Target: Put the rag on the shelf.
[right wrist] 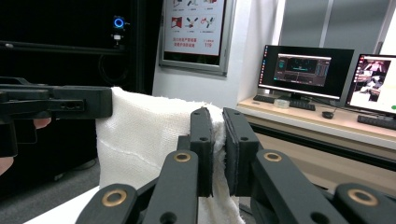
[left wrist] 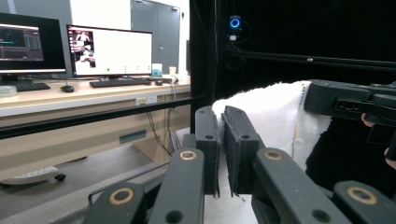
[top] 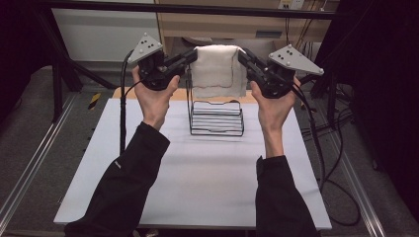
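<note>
Your left hand-held gripper (top: 190, 58) is clamped on the left top corner of the white towel (top: 216, 69); in the left gripper view the jaws stand nearly together with a fold of cloth pinched between the pads. Keep that pinch firm, since only a small edge of fabric looks to be caught.

The towel hangs in the air between your two hands, stretched flat and folded over along its top edge, above and just behind the black wire rack (top: 216, 117) that stands on the white surface (top: 197, 182). Its lower hem hangs just above the rack's top wires; whether it touches them cannot be told from here.

The step in hand looks like draping the towel over the rack. To do it well, hold both corners level with the top edge taut, so the cloth does not sag in the middle. Centre it over the rack before you lower it, and bring both hands down together so neither side snags on a wire.

Your right hand-held gripper (top: 243, 55) is likewise clamped on the right top corner, with cloth squeezed between its near-closed jaws. Let go with both only once the towel's weight rests on the rack.
</note>
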